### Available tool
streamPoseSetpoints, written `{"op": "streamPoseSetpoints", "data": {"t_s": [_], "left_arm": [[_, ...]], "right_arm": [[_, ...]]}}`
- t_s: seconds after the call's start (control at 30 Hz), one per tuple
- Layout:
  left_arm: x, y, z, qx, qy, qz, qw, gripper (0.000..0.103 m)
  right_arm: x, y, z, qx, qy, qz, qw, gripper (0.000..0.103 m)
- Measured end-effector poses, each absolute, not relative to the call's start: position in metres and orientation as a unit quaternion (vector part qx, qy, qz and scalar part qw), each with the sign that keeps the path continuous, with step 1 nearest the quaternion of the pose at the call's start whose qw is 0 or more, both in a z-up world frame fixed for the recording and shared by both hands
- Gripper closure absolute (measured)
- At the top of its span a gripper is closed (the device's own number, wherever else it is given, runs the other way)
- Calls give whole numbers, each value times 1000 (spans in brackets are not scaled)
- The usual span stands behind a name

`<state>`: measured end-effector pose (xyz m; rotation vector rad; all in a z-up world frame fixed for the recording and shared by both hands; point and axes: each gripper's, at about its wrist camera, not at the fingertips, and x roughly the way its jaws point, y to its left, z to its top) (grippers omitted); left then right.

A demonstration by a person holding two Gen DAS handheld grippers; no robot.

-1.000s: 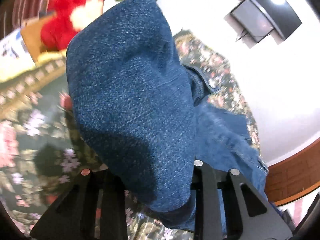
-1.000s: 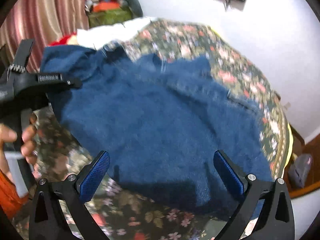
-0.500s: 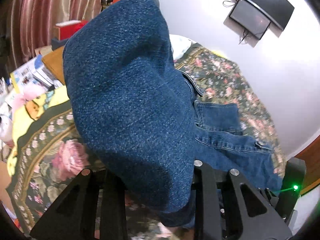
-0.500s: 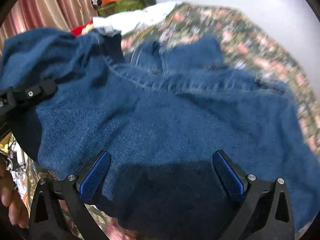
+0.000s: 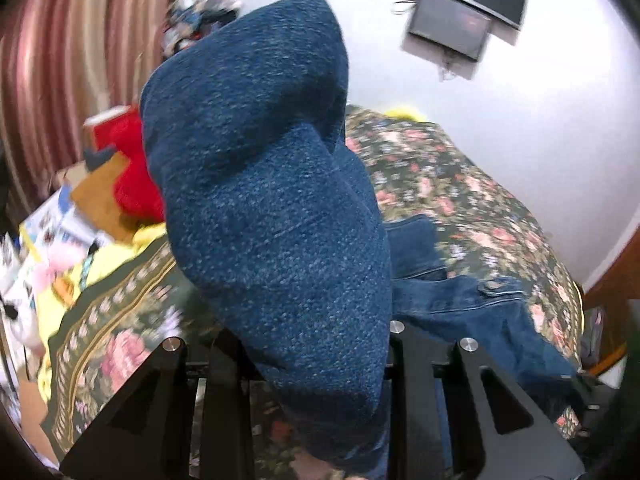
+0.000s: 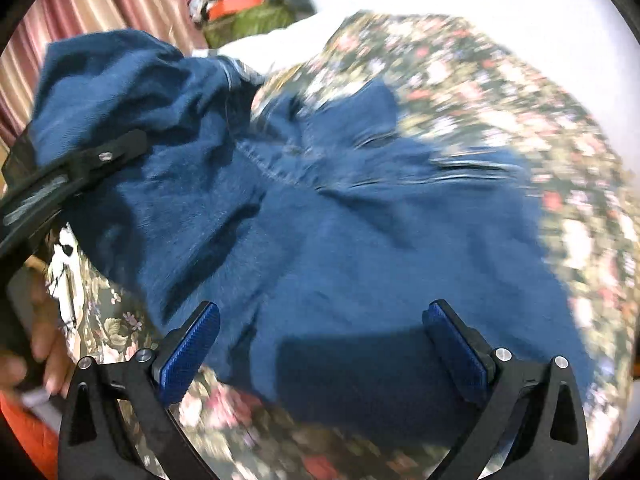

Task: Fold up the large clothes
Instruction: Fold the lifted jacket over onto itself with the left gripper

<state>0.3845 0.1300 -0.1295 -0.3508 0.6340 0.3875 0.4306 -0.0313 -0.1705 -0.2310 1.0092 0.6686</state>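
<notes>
The denim jacket lies across the bed, its long axis running from the lifted corner at the left toward the lower right in the right wrist view. Its cloth is thick, dark blue, with a pale stitched seam and a metal button on a flap. The left tool is closed on a bunched fold of the jacket, which rises from between its black arms as a tall rounded hump. The rest of the jacket trails down to the flowered bedspread. The right tool stands wide, its ribbed blue pads apart and gripping nothing, hovering above the jacket's near edge. A hand holds the left tool's handle.
</notes>
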Motion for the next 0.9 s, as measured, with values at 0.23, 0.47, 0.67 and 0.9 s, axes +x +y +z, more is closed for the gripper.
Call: {"op": "streamPoseSetpoints", "data": {"t_s": [0.23, 0.47, 0.67, 0.9], "left_arm": [[418, 25, -101, -58, 308, 81, 946, 76], [424, -64, -166, 79, 400, -47, 912, 75], [413, -47, -155, 62, 416, -81, 903, 75], [385, -50, -158, 105, 415, -102, 898, 74]], "right_arm": [[423, -164, -117, -28, 429, 224, 875, 0], [421, -247, -109, 34, 444, 166, 880, 0], [416, -257, -113, 39, 441, 167, 881, 0], [415, -247, -96, 52, 423, 192, 884, 0]]}}
